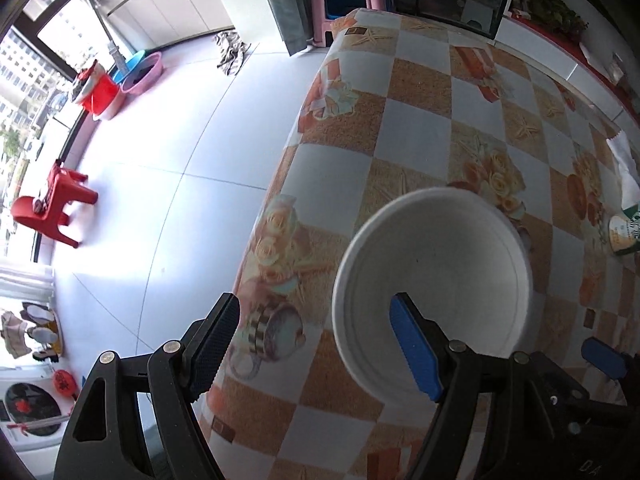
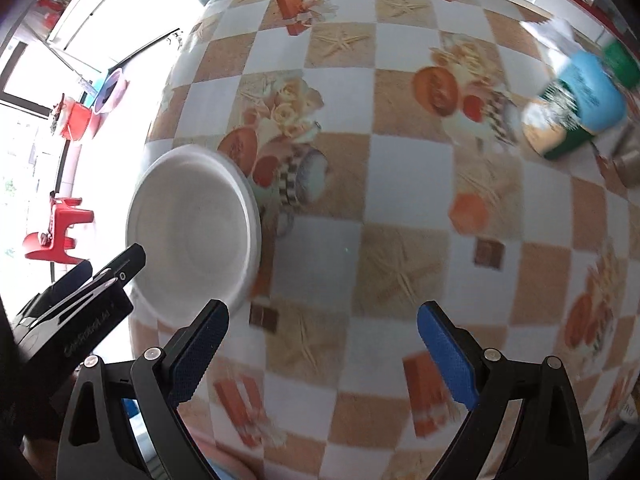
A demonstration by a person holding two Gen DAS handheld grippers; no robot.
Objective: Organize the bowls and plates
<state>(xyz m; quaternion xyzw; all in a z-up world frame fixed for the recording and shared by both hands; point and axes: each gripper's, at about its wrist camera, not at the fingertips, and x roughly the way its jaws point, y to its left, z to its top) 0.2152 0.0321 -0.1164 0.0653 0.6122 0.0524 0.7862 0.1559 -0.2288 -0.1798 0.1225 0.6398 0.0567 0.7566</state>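
Note:
A white bowl (image 1: 432, 280) stands upright on the checkered tablecloth (image 1: 420, 128) near the table's left edge. My left gripper (image 1: 316, 348) is open, its blue-padded finger over the bowl's inside and its other finger outside the near rim. In the right wrist view the same bowl (image 2: 196, 232) sits at the left, with the left gripper (image 2: 100, 280) at its near-left rim. My right gripper (image 2: 324, 352) is open and empty above the tablecloth (image 2: 400, 184), to the right of the bowl. The right gripper's blue fingertip (image 1: 602, 356) shows at the left wrist view's lower right.
A green and beige packet (image 2: 560, 128) and a blue container (image 2: 596, 92) lie at the table's right side; the packet also shows in the left wrist view (image 1: 626, 232). The table's left edge drops to a tiled floor (image 1: 160, 160) with a red stool (image 1: 52, 204) and basins (image 1: 140, 72).

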